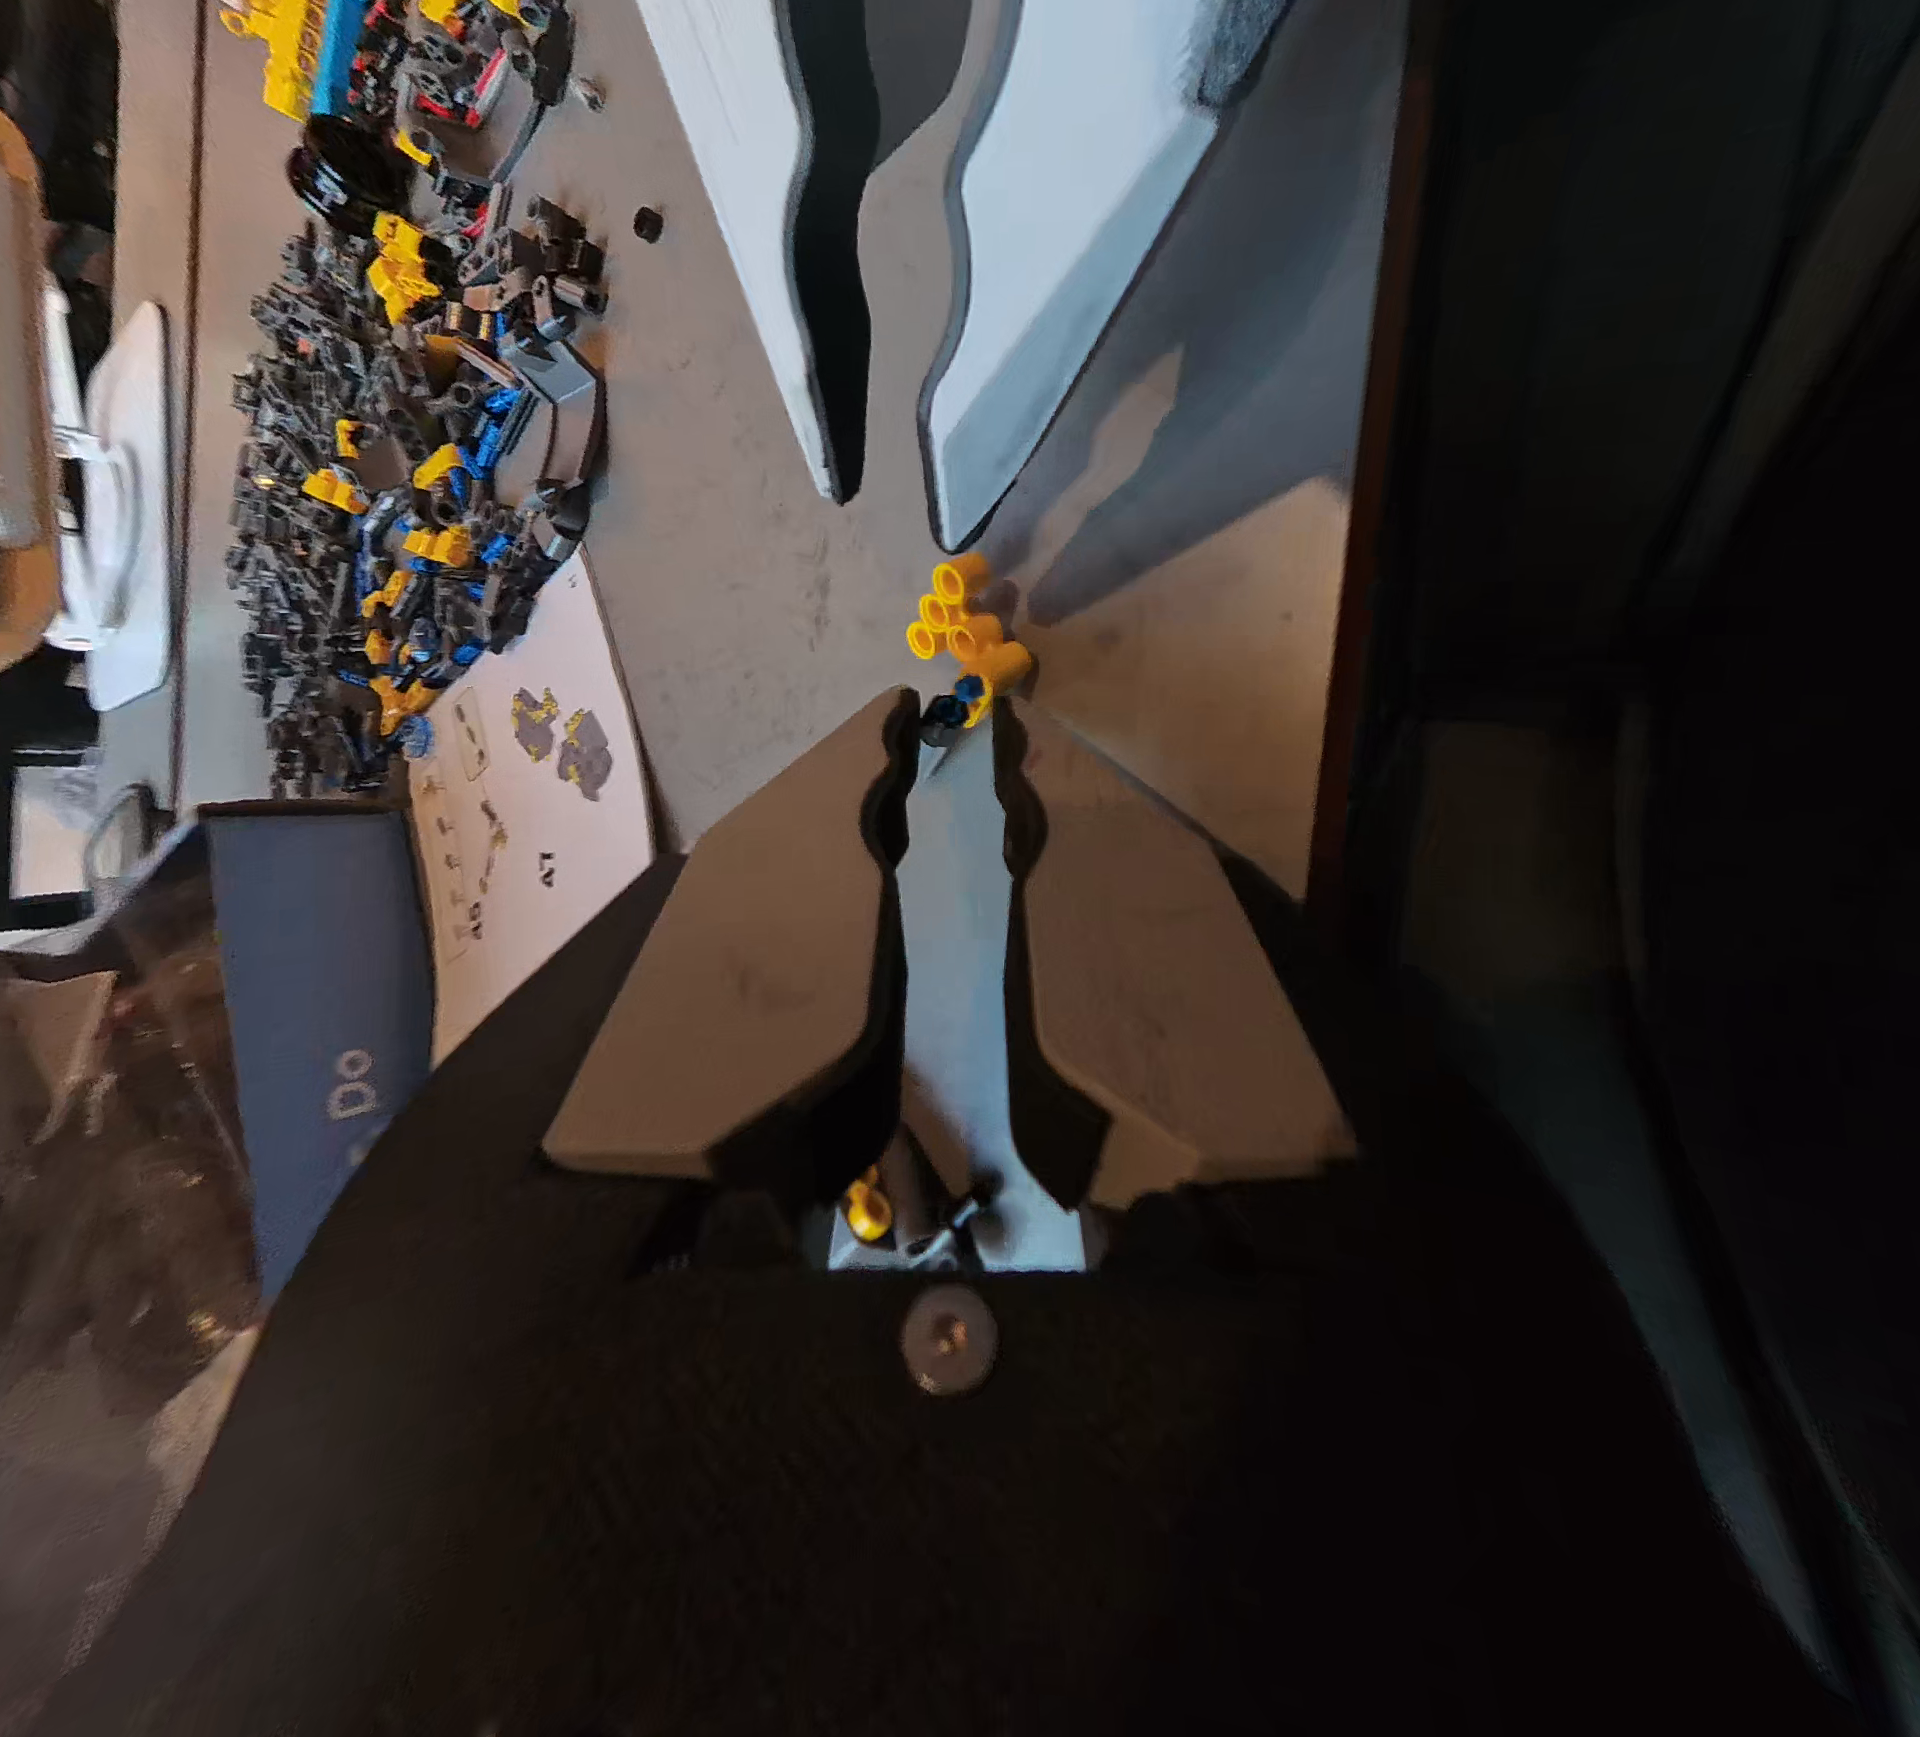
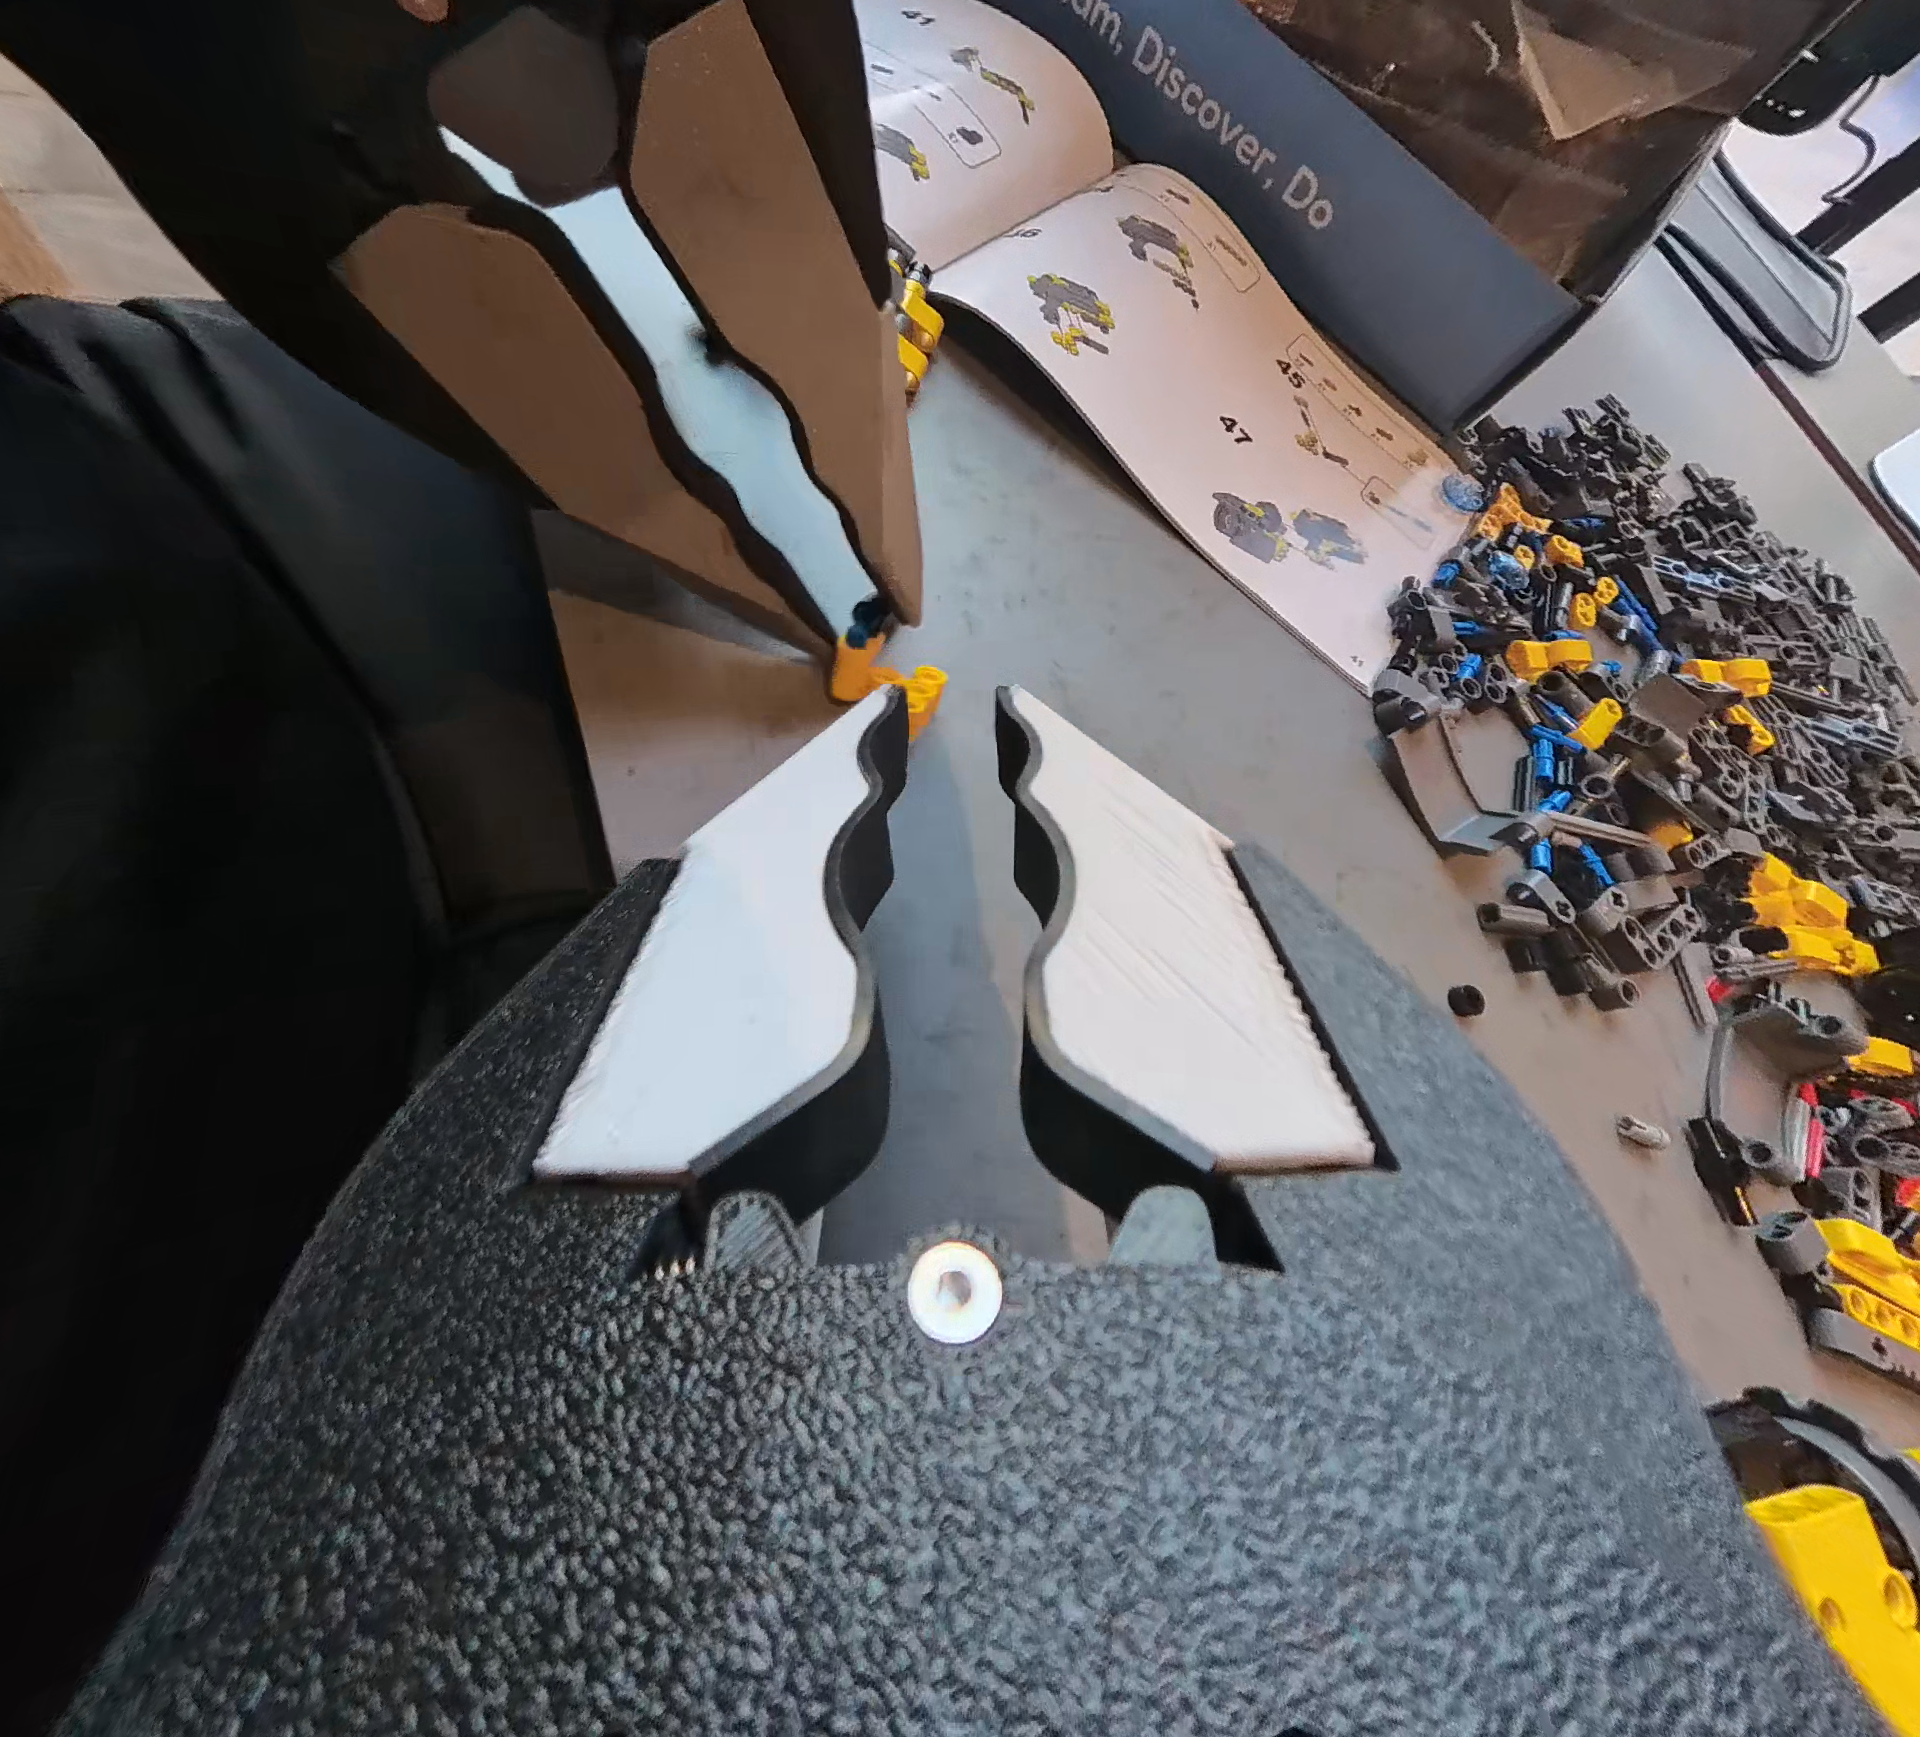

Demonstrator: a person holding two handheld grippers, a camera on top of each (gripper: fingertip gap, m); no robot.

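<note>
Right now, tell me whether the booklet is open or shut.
Open. The booklet lies spread on the table, two pages bowing up from the centre fold, printed diagrams facing up, beside the brick pile.

My left gripper (image 1: 954, 719) has its tips close around a small dark pin (image 1: 948, 719) joined to a yellow brick piece (image 1: 964, 627) just ahead. The right gripper (image 1: 894, 482) points at this piece from the opposite side, its jaws apart. A pile of small bricks (image 1: 405, 482) lies far left of my jaws.

You work at a scuffed grey table (image 2: 1091, 544) in warm side light; beyond its edge (image 1: 1382, 337) everything falls dark.
</note>
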